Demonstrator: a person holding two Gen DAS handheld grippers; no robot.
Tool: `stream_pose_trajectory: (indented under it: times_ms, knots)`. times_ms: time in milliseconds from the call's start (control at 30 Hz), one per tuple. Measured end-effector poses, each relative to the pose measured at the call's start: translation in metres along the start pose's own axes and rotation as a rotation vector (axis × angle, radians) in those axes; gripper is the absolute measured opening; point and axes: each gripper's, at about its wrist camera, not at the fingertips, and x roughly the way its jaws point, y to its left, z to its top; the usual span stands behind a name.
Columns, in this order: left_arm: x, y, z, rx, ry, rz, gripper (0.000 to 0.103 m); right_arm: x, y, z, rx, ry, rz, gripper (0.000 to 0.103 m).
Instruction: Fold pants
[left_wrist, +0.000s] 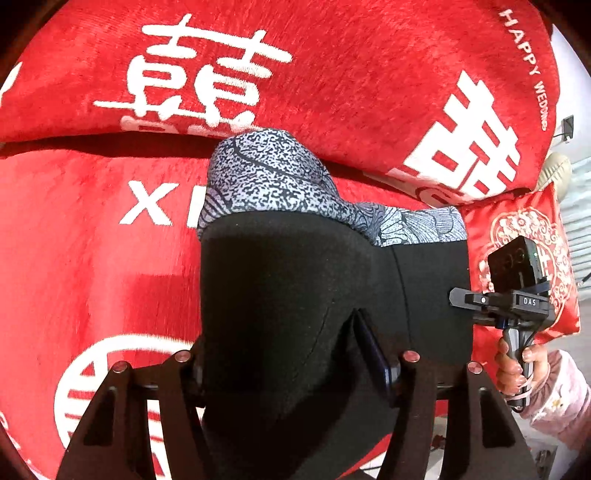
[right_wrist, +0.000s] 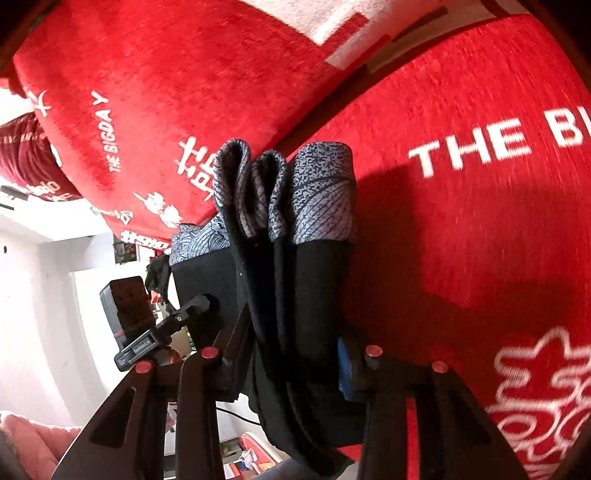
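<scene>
My left gripper (left_wrist: 295, 363) is clenched on the pants (left_wrist: 295, 280): black fabric bulges up btwn the two fingers and fills the whole gap, w/ the blue pad (left_wrist: 382, 363) on the right finger pressed into the cloth. Right gripper (right_wrist: 291, 356) is likewise clamped on the same pants (right_wrist: 295, 295), several stacked black layers squeezed btwn its fingers, blue pad (right_wrist: 345, 373) hard against the outer layer.

From the left wrist view the pants are a folded bundle, black at my end and a grey-and-black patterned band (left_wrist: 273, 173) at the far end. Bundle hangs off both claws above the red cover, casting a shadow on it; can't tell if the far end touches the cover. In the right wrist view I see the fold edges end-on: three rounded loops of the patterned band (right_wrist: 284, 192) side by side, black layers running down from them into the claw.

Right gripper shows at the right edge of the left view, tips at the bundle's side, a hand (left_wrist: 513, 365) in a pale pink sleeve (left_wrist: 557, 402) on its handle. Left gripper shows at lower left of the right view, tips (right_wrist: 201, 304) on the bundle's other side.

Outward: red plush cover (left_wrist: 74, 221) w/ white characters and letters under everything, a big red cushion (left_wrist: 332, 74) behind, a small red embroidered pillow (left_wrist: 524, 240) to the right.
</scene>
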Motion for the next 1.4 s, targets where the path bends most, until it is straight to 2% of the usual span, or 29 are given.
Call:
stream_pose_trajectory:
  times_ms: [300,433,533,567,633,700,800,867,900,967,1000,1033,1133,1267,1333,1400]
  knots:
    - [-0.024,0.002,-0.042,0.009,0.017,0.009,0.064,0.002,0.001,-0.035,0.073,-0.001,0.032,0.041]
    - [-0.013,0.019,-0.055,0.011,0.052,0.040,0.064,0.018,-0.002,-0.044,0.089,0.018,-0.010,0.041]
    - [0.007,0.037,-0.064,0.023,0.083,0.128,0.066,0.034,-0.009,-0.047,0.077,0.040,-0.103,0.045]
    - [0.011,0.042,-0.067,0.036,0.079,0.150,0.072,0.038,-0.011,-0.047,0.067,0.046,-0.139,0.047]
    - [0.014,0.048,-0.069,0.048,0.051,0.194,0.097,0.041,-0.012,-0.046,0.049,0.042,-0.201,0.057]
    - [0.016,0.049,-0.068,0.052,0.050,0.214,0.100,0.043,-0.011,-0.044,0.058,0.041,-0.255,0.065]
    - [0.013,0.042,-0.066,0.060,0.044,0.258,0.100,0.038,-0.007,-0.045,0.037,0.022,-0.344,0.066]
    - [-0.002,0.033,-0.065,0.075,-0.011,0.317,0.100,0.030,0.009,-0.044,-0.021,-0.030,-0.438,0.066]
    - [-0.010,0.030,-0.064,0.071,-0.032,0.309,0.100,0.026,0.017,-0.044,-0.051,-0.057,-0.473,0.066]
    - [-0.021,0.027,-0.059,0.062,-0.067,0.282,0.100,0.016,0.029,-0.041,-0.080,-0.115,-0.491,0.052]
    - [-0.026,0.024,-0.057,0.068,-0.081,0.271,0.100,0.010,0.037,-0.038,-0.093,-0.150,-0.478,0.032]
    - [-0.030,0.018,-0.054,0.084,-0.094,0.257,0.100,0.007,0.042,-0.036,-0.098,-0.168,-0.474,0.020]
    - [-0.026,0.007,-0.044,0.124,-0.106,0.212,0.100,0.007,0.058,-0.027,-0.141,-0.211,-0.451,0.017]
    - [0.000,-0.004,-0.033,0.140,-0.096,0.207,0.100,0.034,0.069,-0.018,-0.208,-0.162,-0.482,0.017]
    - [0.017,0.002,-0.032,0.135,-0.083,0.247,0.100,0.049,0.066,-0.014,-0.229,-0.135,-0.527,0.017]
    - [0.030,0.009,-0.033,0.139,-0.061,0.281,0.100,0.054,0.064,-0.008,-0.235,-0.129,-0.524,0.016]
